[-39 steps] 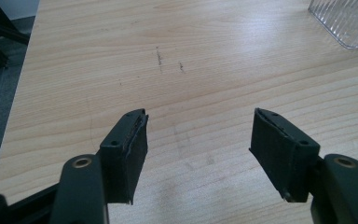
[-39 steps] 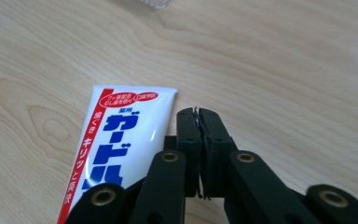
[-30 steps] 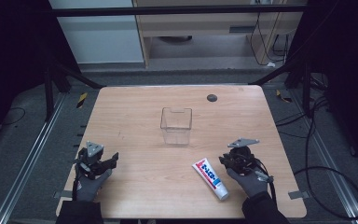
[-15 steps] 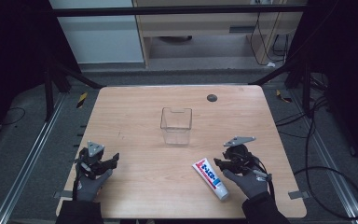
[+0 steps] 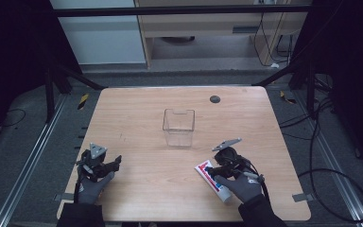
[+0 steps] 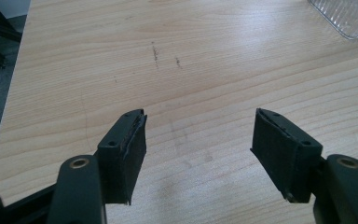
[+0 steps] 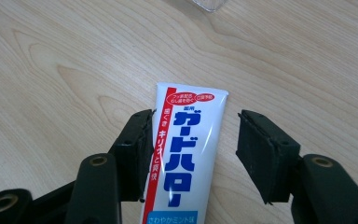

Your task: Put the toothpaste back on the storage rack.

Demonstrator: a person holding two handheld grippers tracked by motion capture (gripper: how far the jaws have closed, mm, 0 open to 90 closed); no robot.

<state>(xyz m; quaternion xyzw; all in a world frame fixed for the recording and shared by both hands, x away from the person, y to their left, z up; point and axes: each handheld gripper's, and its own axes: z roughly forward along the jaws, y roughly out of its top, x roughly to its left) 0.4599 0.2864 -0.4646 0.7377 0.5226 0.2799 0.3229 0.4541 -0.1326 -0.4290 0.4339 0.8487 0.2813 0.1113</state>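
A white toothpaste tube (image 5: 211, 178) with blue lettering and a red stripe lies flat on the wooden table (image 5: 137, 118), near the front right. My right gripper (image 5: 216, 171) stands open over it. In the right gripper view the tube (image 7: 184, 154) lies between the two jaws, with the left jaw touching its red edge and a gap on the right. A clear plastic box (image 5: 178, 126) stands upright at the table's middle. My left gripper (image 5: 112, 166) rests open at the front left, with bare wood between its jaws (image 6: 198, 154).
A small dark round spot (image 5: 214, 99) sits near the table's far edge. A corner of the clear box (image 6: 349, 18) shows at the top right of the left gripper view. Metal frame rails and cables run along the floor on both sides.
My right gripper has moved left and down over the toothpaste tube, so its jaws now straddle the tube's flat end. The left gripper has stayed put.
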